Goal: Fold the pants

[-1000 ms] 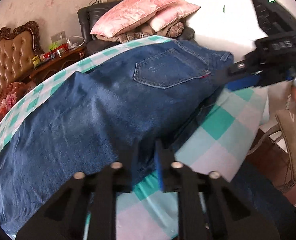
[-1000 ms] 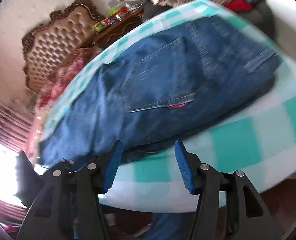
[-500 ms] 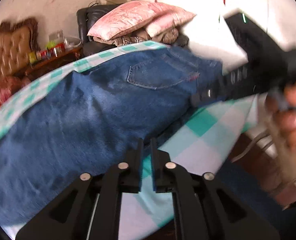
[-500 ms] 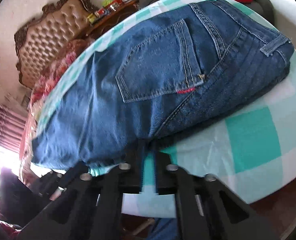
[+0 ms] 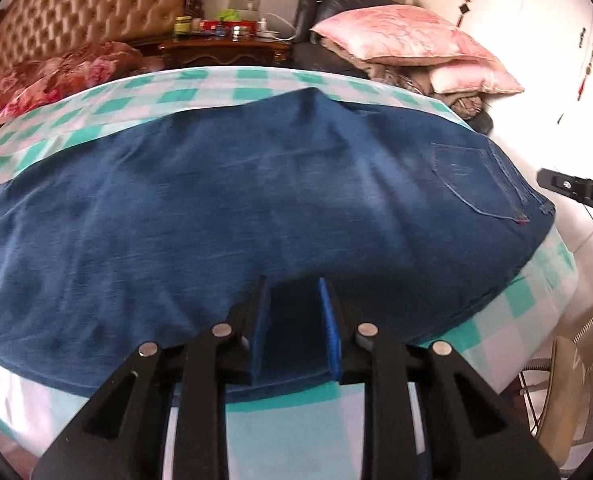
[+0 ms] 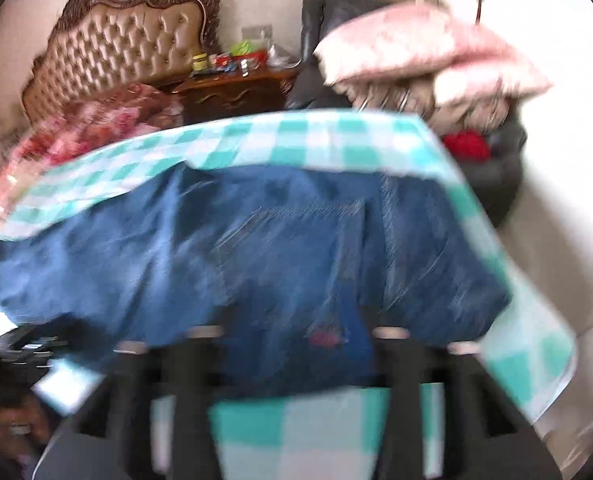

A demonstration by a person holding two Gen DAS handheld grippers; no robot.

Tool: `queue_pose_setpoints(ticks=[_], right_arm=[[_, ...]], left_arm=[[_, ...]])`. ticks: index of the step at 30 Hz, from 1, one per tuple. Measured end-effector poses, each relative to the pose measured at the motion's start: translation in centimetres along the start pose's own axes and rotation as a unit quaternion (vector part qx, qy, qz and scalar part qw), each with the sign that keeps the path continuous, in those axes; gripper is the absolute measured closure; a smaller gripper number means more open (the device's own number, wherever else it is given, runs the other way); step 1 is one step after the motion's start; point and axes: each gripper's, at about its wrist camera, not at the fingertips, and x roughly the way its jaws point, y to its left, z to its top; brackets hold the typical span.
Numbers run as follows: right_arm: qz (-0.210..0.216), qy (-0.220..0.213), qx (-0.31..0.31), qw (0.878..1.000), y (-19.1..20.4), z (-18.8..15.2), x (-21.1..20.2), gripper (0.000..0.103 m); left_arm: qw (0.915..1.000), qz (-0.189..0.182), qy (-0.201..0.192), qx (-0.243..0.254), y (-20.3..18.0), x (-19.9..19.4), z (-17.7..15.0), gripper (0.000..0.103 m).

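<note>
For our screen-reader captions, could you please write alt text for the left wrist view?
The left gripper is open over the near edge of dark blue jeans spread on a teal checked cloth. Pink pillows and a tufted headboard stand behind.

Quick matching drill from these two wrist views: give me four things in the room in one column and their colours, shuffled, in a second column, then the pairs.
Things:
1. pants
2. top pillow
3. checked cloth
4. headboard

Colours:
a. tan, tufted
b. dark blue denim
c. pink
d. teal and white

Pairs: 1-b, 2-c, 3-d, 4-a
</note>
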Motion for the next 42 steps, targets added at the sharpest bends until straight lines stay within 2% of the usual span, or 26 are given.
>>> queue_pose_setpoints(ticks=[2, 5, 6, 9, 12, 14, 16, 19, 21, 24, 27, 29, 31, 33, 34, 36, 39, 42], right_arm=[[-0.034, -0.006, -0.027, 0.999, -0.1, 0.0, 1.7, 0.045], [-0.067, 0.049, -0.034, 0.996, -1.2, -1.0, 5.5, 0.046], [-0.066, 0.066, -0.027, 0.995, -1.5, -1.5, 6.5, 0.046], [-0.059, 0.055, -0.030, 0.996, -1.9, -1.9, 6.5, 0.046], [-0.064, 0.060, -0.029, 0.996, -1.9, -1.8, 6.7, 0.045], [-0.065, 0.065, -0.027, 0.995, -1.9, -1.7, 6.7, 0.045], [-0.068, 0.066, -0.030, 0.995, -1.8, -1.7, 6.7, 0.044], [-0.072, 0.078, -0.035, 0.994, -1.5, -1.4, 6.8, 0.044], [-0.074, 0.088, -0.035, 0.993, -1.4, -0.6, 6.6, 0.044], [-0.050, 0.026, -0.053, 0.997, -0.9, 2.2, 4.3, 0.044], [-0.058, 0.008, -0.055, 0.997, -1.6, 4.7, 4.7, 0.042], [-0.063, 0.014, -0.052, 0.997, -2.8, 6.4, 6.6, 0.042], [-0.064, 0.029, -0.056, 0.996, -3.8, 7.6, 9.0, 0.042], [-0.083, 0.063, -0.055, 0.993, -5.3, 8.0, 12.1, 0.042], [-0.094, 0.079, -0.052, 0.991, -6.0, 7.8, 13.3, 0.042], [-0.091, 0.101, -0.042, 0.990, -6.7, 7.1, 14.8, 0.041], [-0.105, 0.093, -0.057, 0.988, -6.2, 6.2, 15.0, 0.040], [-0.104, 0.097, -0.047, 0.989, -6.4, 6.0, 15.1, 0.039]], left_arm=[[0.9998, 0.004, -0.002, -0.017, 1.4, -0.4, 0.4, 0.073], [0.9978, 0.046, -0.021, -0.042, 4.9, -1.3, 2.6, 0.069], [0.9966, 0.057, -0.024, -0.054, 6.2, -1.6, 3.4, 0.068], [0.9914, 0.102, -0.020, -0.080, 10.4, -1.3, 5.9, 0.067], [0.9820, 0.131, -0.005, -0.137, 15.5, -0.4, 7.6, 0.067], [0.9718, 0.151, 0.021, -0.180, 19.2, 0.3, 7.9, 0.067], [0.9655, 0.162, 0.035, -0.201, 21.9, 0.8, 8.0, 0.067], [0.9624, 0.180, 0.039, -0.200, 24.5, 0.7, 8.2, 0.067], [0.9590, 0.190, 0.039, -0.207, 25.5, 0.4, 8.4, 0.067], [0.9535, 0.209, 0.035, -0.214, 27.1, -0.4, 8.6, 0.065], [0.9431, 0.230, 0.035, -0.237, 28.9, -1.1, 8.4, 0.065], [0.9345, 0.248, 0.032, -0.254, 29.8, -1.7, 8.3, 0.065], [0.9222, 0.273, 0.019, -0.273, 30.5, -3.0, 7.8, 0.063], [0.9137, 0.295, 0.014, -0.279, 30.9, -3.7, 7.6, 0.050], [0.9094, 0.304, 0.017, -0.283, 31.3, -3.8, 7.3, 0.050], [0.9061, 0.306, 0.027, -0.291, 32.0, -3.6, 6.8, 0.050], [0.9012, 0.313, 0.034, -0.298, 32.9, -3.6, 6.3, 0.050], [0.8995, 0.316, 0.036, -0.299, 33.4, -3.4, 6.6, 0.050]])
